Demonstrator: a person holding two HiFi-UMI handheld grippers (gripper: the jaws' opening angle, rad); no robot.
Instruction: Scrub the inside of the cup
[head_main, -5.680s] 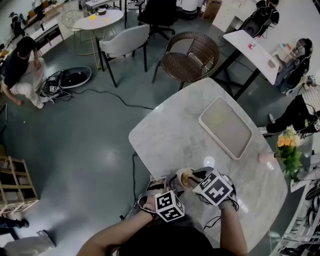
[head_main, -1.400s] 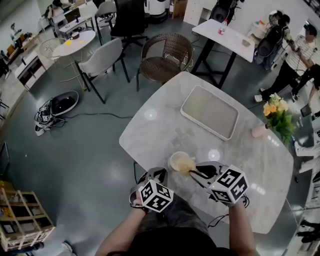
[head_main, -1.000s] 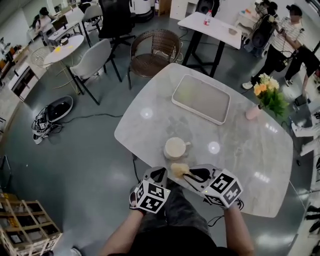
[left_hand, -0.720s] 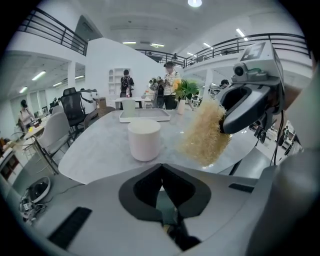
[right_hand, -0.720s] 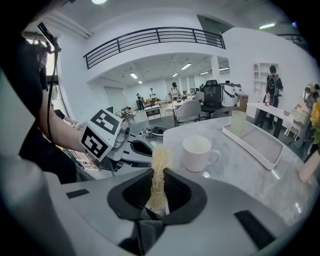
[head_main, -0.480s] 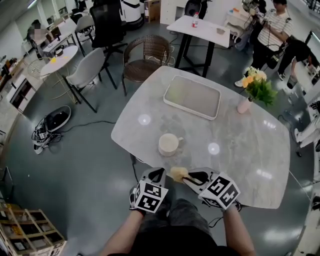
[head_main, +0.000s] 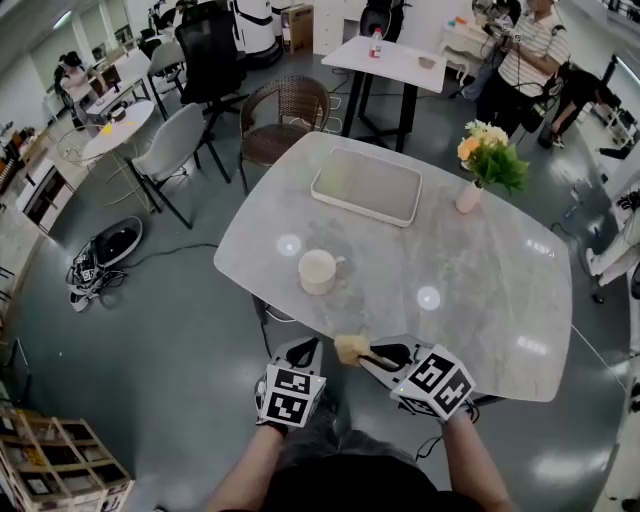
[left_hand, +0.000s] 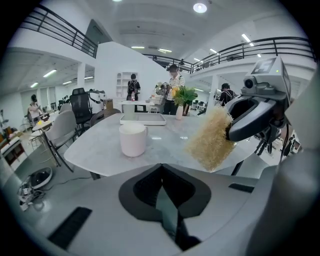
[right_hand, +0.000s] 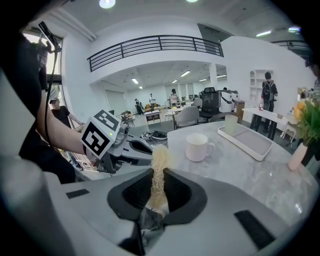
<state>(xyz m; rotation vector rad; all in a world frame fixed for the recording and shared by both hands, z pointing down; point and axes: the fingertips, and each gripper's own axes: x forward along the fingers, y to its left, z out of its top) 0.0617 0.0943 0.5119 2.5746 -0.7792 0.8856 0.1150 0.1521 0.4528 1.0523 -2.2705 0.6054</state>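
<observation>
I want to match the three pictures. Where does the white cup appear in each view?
Head view: the cup stands near the picture's centre, on the table.
Left gripper view: the cup, left of centre, mid height.
Right gripper view: the cup, right of centre, handle to the right.
Shared landmark: the tray beyond the cup in every view.

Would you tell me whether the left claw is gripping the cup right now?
No, the left claw is shut on nothing, and the cup stands alone on the table, apart from it.
</observation>
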